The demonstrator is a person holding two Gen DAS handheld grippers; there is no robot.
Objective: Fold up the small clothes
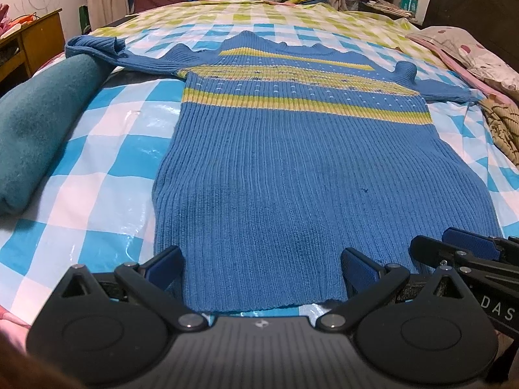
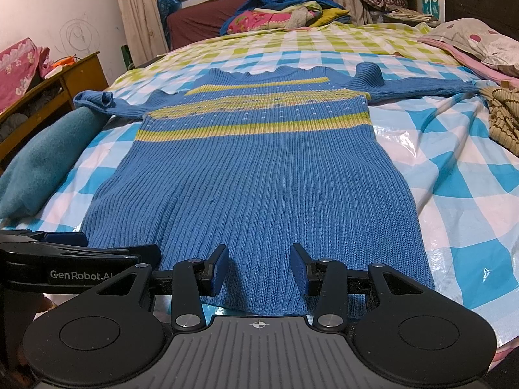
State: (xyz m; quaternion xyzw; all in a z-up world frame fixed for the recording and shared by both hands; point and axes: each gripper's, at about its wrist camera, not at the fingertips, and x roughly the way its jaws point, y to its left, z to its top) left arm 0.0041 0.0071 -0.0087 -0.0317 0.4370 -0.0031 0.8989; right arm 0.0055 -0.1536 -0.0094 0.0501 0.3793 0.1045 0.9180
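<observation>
Left gripper (image 1: pixel 262 265) and right gripper (image 2: pixel 259 267), jaws spread, sit level over the sweater (image 2: pixel 259 178) hem.

Bed (image 2: pixel 340 42) covered by glossy blue, green and white checked sheet (image 2: pixel 454 175). Blue ribbed sweater (image 2: pixel 259 175) flat at centre, sleeves spread toward 10 and 2 o'clock. Teal folded blanket (image 2: pixel 42 159) at 9 o'clock. Brown striped garment (image 2: pixel 506 120) at 3 o'clock. Spotted pillow (image 2: pixel 476 42) at 2 o'clock. Colourful clothes pile (image 2: pixel 279 16) at 12 o'clock.
</observation>
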